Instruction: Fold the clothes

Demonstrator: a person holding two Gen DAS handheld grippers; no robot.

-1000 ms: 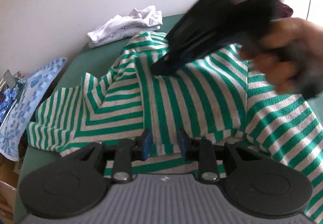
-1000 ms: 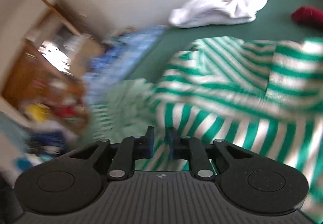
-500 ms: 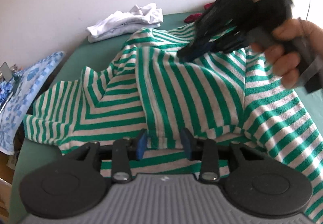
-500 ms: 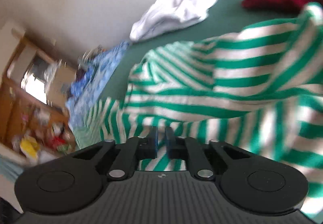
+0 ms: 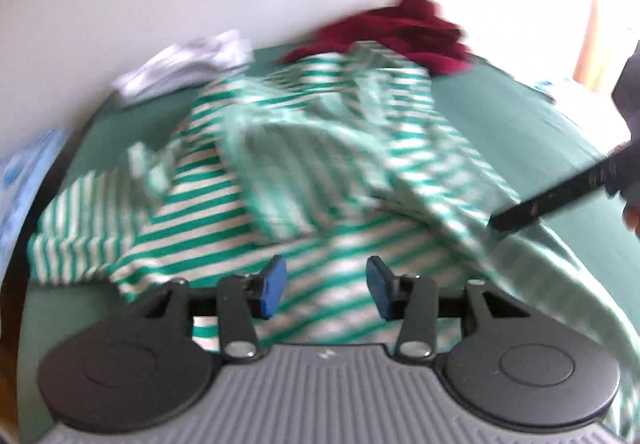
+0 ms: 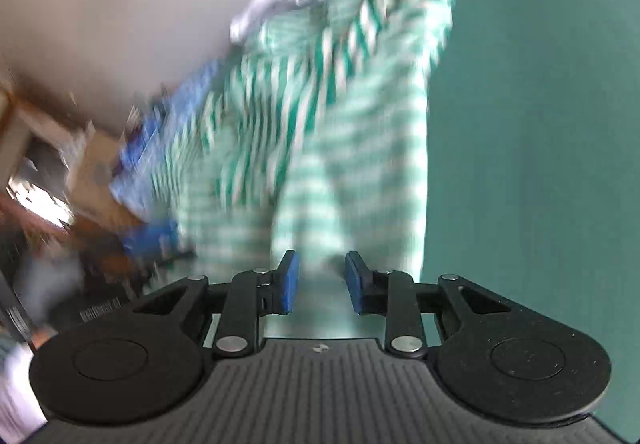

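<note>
Striped garment (image 5: 304,180) lies rumpled beside the red garment (image 5: 404,32); my left claw (image 5: 322,290) and right claw (image 6: 320,280) gape empty, so regrasp an edge.

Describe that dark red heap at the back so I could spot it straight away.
Start with the green table surface that runs up to the pale wall. A large green-and-white striped garment lies crumpled across its middle, and just beyond the far end of it sits the dark red bundle of cloth. It is the only deep, plain-coloured piece; the crumpled white garment to its left is far paler.
</note>
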